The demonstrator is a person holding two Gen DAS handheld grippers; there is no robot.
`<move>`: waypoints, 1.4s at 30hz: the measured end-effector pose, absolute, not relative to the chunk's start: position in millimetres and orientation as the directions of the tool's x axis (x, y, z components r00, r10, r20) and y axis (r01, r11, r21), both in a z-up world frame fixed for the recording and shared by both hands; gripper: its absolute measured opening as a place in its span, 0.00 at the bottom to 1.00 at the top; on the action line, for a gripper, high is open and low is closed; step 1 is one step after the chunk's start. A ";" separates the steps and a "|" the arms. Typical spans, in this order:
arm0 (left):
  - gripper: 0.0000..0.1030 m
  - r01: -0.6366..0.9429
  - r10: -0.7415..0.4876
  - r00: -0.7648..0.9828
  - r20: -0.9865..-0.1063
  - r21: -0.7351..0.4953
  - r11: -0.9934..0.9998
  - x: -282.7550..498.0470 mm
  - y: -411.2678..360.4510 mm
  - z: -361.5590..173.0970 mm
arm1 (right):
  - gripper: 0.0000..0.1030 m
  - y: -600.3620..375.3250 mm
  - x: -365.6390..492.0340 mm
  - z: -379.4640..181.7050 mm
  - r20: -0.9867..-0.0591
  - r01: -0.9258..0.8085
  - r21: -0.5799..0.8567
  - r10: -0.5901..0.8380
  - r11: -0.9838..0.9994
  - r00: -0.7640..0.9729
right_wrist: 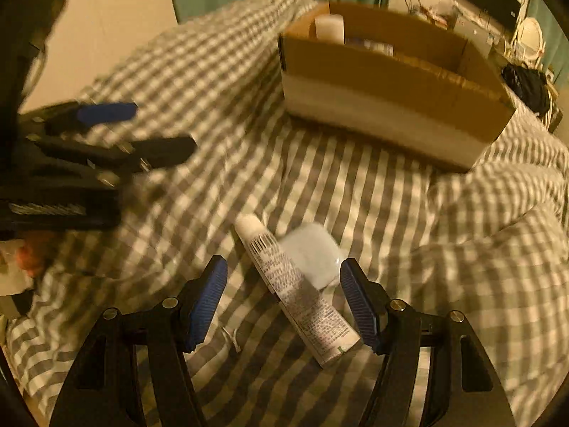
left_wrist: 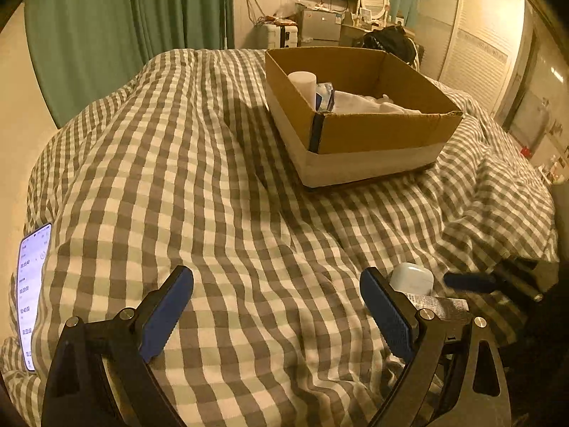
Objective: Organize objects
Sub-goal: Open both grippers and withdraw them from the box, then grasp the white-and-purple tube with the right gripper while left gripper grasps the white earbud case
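Note:
A cardboard box (left_wrist: 373, 131) sits on the checked bed cover; it also shows in the right wrist view (right_wrist: 391, 82). It holds a white cup (left_wrist: 303, 83), a blue packet and white wrapping. A white tube (right_wrist: 298, 291) with printed text and a white earbud case (right_wrist: 313, 252) lie on the cover between my right gripper's open fingers. My right gripper (right_wrist: 284, 277) is open and just above them, touching neither. My left gripper (left_wrist: 277, 288) is open and empty over bare cover. The earbud case (left_wrist: 412, 279) and tube lie just right of it.
A lit phone (left_wrist: 32, 295) lies at the bed's left edge. The other gripper's blue fingertip (left_wrist: 469, 281) shows at right; the left gripper (right_wrist: 106, 131) shows blurred at left. Green curtains, a fridge and a wardrobe stand beyond the bed.

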State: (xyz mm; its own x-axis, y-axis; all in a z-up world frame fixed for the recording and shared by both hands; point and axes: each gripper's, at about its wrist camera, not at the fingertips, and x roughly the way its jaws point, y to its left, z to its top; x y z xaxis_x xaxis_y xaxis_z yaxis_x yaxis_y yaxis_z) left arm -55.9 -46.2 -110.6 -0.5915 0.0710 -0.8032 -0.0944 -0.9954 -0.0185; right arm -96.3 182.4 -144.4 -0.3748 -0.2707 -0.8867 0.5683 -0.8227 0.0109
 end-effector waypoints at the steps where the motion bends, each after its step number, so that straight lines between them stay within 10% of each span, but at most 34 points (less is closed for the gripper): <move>1: 0.94 -0.095 0.072 -0.591 -0.803 -0.019 -0.995 -55.7 -46.1 -110.8 | 0.55 180.4 -97.4 -151.2 -0.898 0.564 -0.002 -0.246 -0.826 -0.364; 12: 0.94 -0.072 0.054 -0.591 -0.805 -0.014 -0.997 -55.1 -45.8 -110.7 | 0.17 192.1 -85.3 -141.7 -0.866 0.538 -0.023 -0.252 -0.843 -0.432; 42: 0.93 -0.248 0.085 -0.469 -0.879 0.039 -0.968 -63.4 60.7 -165.0 | 0.16 268.9 -98.4 -101.3 -0.787 0.333 0.078 -0.262 -0.940 -0.558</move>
State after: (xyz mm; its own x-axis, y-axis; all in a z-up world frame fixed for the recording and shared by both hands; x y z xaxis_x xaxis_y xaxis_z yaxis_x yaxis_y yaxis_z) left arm -63.4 60.7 -165.0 -0.4694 0.0847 -0.8789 -0.2476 -0.9681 0.0389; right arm -98.4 268.9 -101.3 -0.5577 -0.2624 -0.7875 0.3327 -0.9398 0.0775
